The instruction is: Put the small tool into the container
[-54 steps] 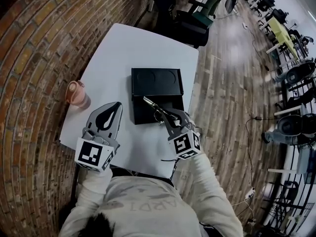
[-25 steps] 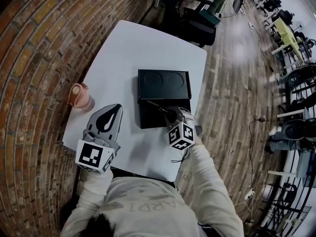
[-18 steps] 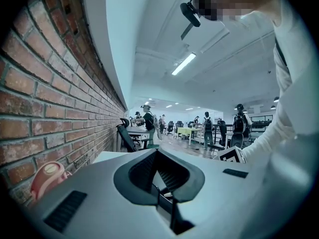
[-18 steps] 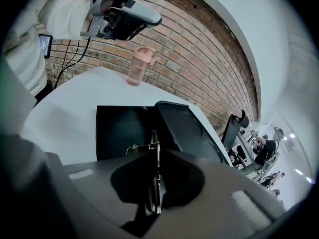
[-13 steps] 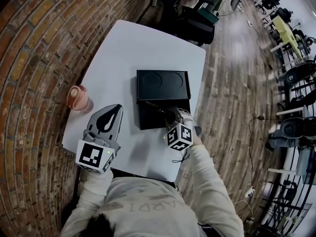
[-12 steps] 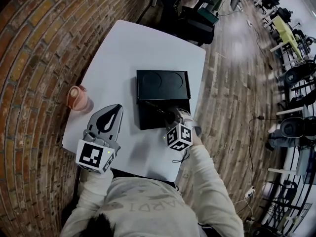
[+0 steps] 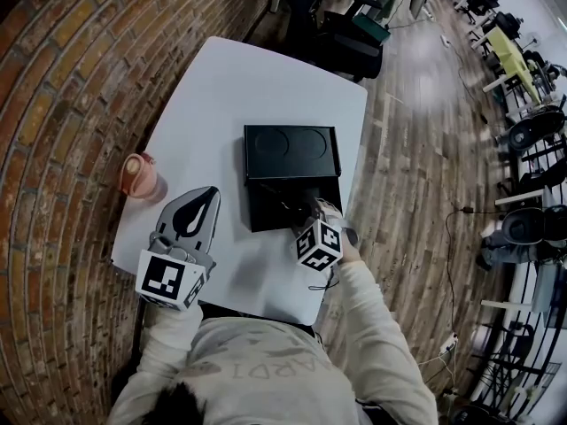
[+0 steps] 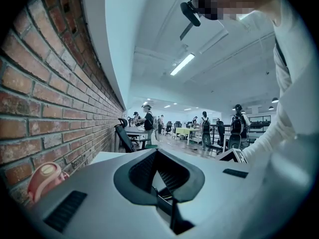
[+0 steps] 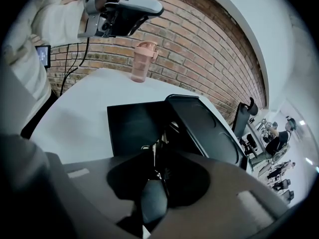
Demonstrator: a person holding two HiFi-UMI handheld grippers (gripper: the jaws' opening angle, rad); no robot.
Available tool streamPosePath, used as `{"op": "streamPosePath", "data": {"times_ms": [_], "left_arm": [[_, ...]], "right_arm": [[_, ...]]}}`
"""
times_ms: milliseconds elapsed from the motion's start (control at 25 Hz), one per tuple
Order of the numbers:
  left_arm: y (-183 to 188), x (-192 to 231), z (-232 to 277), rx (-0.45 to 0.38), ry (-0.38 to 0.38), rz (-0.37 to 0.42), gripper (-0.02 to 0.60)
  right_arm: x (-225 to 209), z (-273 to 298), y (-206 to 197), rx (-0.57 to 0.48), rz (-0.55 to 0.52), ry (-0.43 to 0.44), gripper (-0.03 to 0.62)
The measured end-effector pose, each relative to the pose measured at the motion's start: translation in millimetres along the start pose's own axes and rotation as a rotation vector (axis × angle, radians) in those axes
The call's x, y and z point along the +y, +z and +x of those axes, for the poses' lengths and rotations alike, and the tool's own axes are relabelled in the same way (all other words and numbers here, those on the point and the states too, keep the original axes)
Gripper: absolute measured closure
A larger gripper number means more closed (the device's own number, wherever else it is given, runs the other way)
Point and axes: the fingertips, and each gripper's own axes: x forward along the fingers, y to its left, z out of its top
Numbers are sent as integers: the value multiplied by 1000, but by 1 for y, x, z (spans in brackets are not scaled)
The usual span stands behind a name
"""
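Small tool [image 7: 282, 198]: long axis along the right jaws, tip pointing ahead over container [image 7: 262, 212].
Right gripper [image 7: 309, 209]: jaws have just been opening, tool between them.
Left gripper [image 7: 211, 190]: jaws together.

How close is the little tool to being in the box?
Nearly there. Done: the small tool is over the open container. In hand: the right gripper has just been opening its jaws, the tool between them. Left: let it settle inside, then back away.
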Motion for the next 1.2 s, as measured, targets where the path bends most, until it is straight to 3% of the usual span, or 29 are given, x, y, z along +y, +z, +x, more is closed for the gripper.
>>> {"op": "streamPosePath", "data": {"times_ms": [320, 520, 680, 840, 1200], "left_arm": [[2, -1, -5, -7, 8, 1, 577], [7, -6, -7, -18, 3, 7, 577], [9, -12, -8, -24, -3, 11, 577], [12, -17, -9, -36, -7, 8, 577], [23, -33, -13, -56, -29, 36, 577]], "right_arm": [[6, -6, 5, -30, 153, 93, 471], [6, -21, 14, -101, 267, 100, 475], [-7, -39, 26, -194, 364, 42, 583], [-14, -61, 33, -288, 445, 9, 584], [-32, -115, 34, -435, 588, -179, 585]]}}
